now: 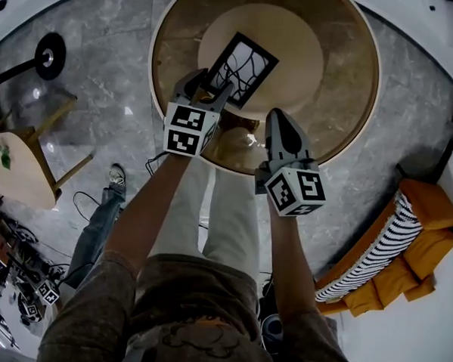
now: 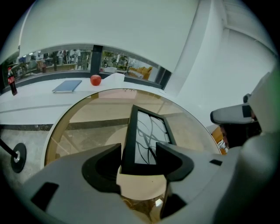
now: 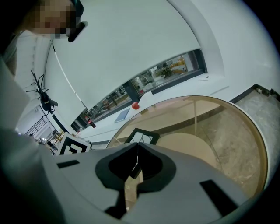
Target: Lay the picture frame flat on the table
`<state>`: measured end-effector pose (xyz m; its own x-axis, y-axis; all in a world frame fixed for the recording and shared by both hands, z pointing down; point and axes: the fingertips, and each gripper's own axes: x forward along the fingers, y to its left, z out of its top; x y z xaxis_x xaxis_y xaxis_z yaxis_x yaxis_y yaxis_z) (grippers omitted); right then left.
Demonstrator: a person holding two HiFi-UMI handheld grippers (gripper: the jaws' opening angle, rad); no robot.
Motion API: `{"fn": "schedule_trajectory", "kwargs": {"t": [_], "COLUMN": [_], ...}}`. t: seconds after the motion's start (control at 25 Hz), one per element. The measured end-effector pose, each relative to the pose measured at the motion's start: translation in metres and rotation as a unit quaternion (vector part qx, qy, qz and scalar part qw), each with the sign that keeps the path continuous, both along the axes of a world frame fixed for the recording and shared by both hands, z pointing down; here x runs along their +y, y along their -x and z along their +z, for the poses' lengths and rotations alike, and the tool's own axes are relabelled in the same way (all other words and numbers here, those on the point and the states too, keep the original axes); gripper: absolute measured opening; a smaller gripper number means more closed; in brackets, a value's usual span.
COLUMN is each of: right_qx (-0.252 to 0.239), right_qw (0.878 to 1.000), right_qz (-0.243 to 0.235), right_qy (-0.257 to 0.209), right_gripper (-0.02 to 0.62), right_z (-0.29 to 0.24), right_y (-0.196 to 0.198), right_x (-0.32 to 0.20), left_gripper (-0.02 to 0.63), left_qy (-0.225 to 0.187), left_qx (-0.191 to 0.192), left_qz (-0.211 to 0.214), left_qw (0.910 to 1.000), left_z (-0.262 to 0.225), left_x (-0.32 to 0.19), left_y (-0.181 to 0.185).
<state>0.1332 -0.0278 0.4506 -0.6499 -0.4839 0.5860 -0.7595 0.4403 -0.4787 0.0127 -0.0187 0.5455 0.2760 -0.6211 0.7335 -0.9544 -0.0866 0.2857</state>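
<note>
Left gripper (image 2: pixel 139 148) is wide open round the near end of the picture frame (image 1: pixel 244 64), which lies flat on the round table (image 1: pixel 341 84), its long side running from the near edge toward the middle. Right gripper (image 3: pixel 138 146) is squeezed shut, holding nothing

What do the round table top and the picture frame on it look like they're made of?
The table top looks like glossy amber-tinted glass: its pale base and the floor show through it. The picture frame has a matte black border, wood or plastic, I can't tell which. Its pale face with dark branch lines may be glazed.
</note>
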Motion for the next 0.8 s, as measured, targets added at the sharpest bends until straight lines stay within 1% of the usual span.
{"fn": "schedule_trajectory", "kwargs": {"t": [0.12,0.16,0.44,0.56,0.68,0.76,0.8], "right_qx": [-0.001,-0.001,-0.001,0.001,0.002,0.002,0.002], "right_qw": [1.0,1.0,1.0,1.0,1.0,1.0,1.0], "right_qz": [0.0,0.0,0.001,0.001,0.001,0.002,0.002], "right_qy": [0.001,0.001,0.0,-0.003,-0.007,-0.009,-0.01], "right_gripper": [0.02,0.02,0.02,0.02,0.02,0.02,0.02], "right_z": [0.0,0.0,-0.002,-0.01,-0.023,-0.034,-0.041], "right_y": [0.002,0.002,0.002,0.001,0.001,0.001,0.001], "right_x": [-0.001,-0.001,-0.001,-0.002,-0.004,-0.006,-0.007], "left_gripper": [0.247,0.247,0.239,0.223,0.156,0.102,0.065], "left_qy": [-0.001,-0.003,-0.022,-0.03,-0.033,-0.035,-0.037], "left_qx": [-0.033,-0.035,-0.02,-0.019,-0.017,-0.011,-0.009], "left_qz": [0.018,0.019,-0.008,-0.005,-0.008,-0.016,-0.019], "left_qw": [0.9993,0.9992,0.9995,0.9994,0.9993,0.9992,0.9991], "left_z": [0.001,0.001,-0.009,-0.023,-0.042,-0.059,-0.069], "left_x": [0.0,0.0,-0.001,-0.002,-0.002,-0.004,-0.005], "left_y": [0.001,0.001,0.011,0.013,0.015,0.016,0.016]}}
